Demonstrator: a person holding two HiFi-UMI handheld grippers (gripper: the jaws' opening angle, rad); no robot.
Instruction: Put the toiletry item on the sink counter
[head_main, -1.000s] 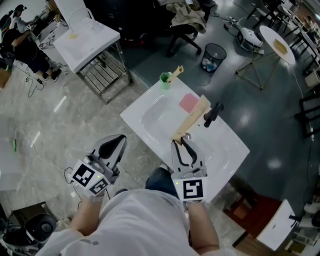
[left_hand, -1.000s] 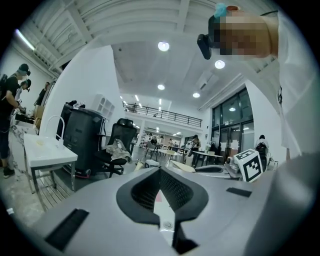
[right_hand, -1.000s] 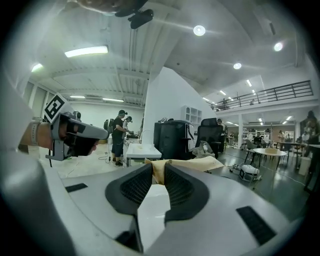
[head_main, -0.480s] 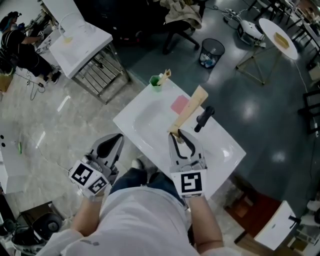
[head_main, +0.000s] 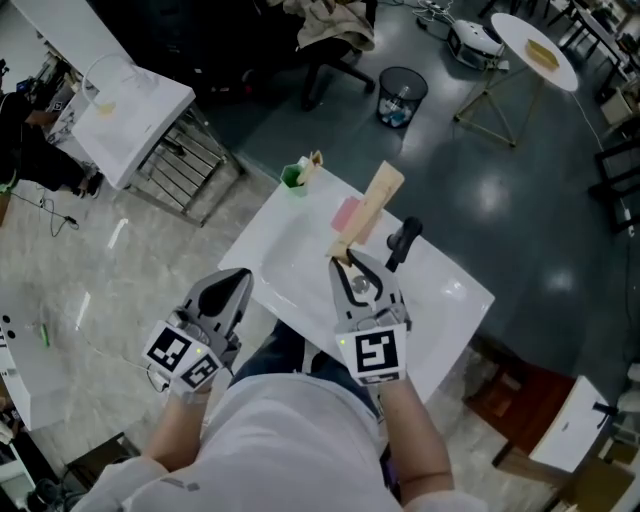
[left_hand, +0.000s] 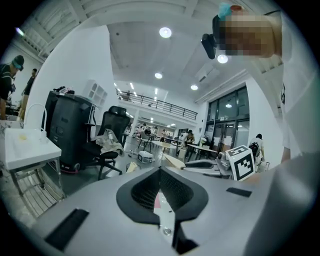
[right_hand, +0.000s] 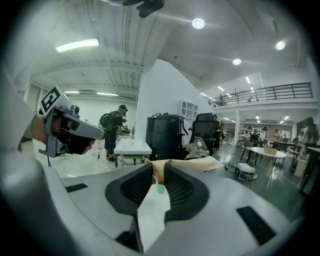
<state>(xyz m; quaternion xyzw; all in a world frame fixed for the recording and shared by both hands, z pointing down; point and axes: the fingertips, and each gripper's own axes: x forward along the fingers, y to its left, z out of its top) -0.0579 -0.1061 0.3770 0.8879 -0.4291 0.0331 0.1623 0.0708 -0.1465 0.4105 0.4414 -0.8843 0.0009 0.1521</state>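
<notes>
The carrying step is judged to be in hand: the toiletry item, a long tan carton, is pinched at its near end by the right gripper, and it has not yet been let go. In the right gripper view the carton is seen clamped between the two dark pads, the jaws of the right gripper being held part-way apart by its thickness. From the grip the carton is pointed toward 1 o'clock, across the white sink counter, with its far end reaching the counter's back edge. It lies between a pink pad at its 9 o'clock side and the black faucet at its 4 o'clock side. Whether it is already touching the counter cannot be told. A green cup is stood at the counter's 11 o'clock corner, well apart from the carton.

The left gripper is held off the counter's near edge at 8 o'clock from the basin; its jaws are seen pressed together at the tips in the left gripper view, with nothing between them.

For the next move, the carton would need to be lowered flat onto a bare strip of counter, kept off the basin and clear of the faucet, before the jaws are spread and drawn back.
</notes>
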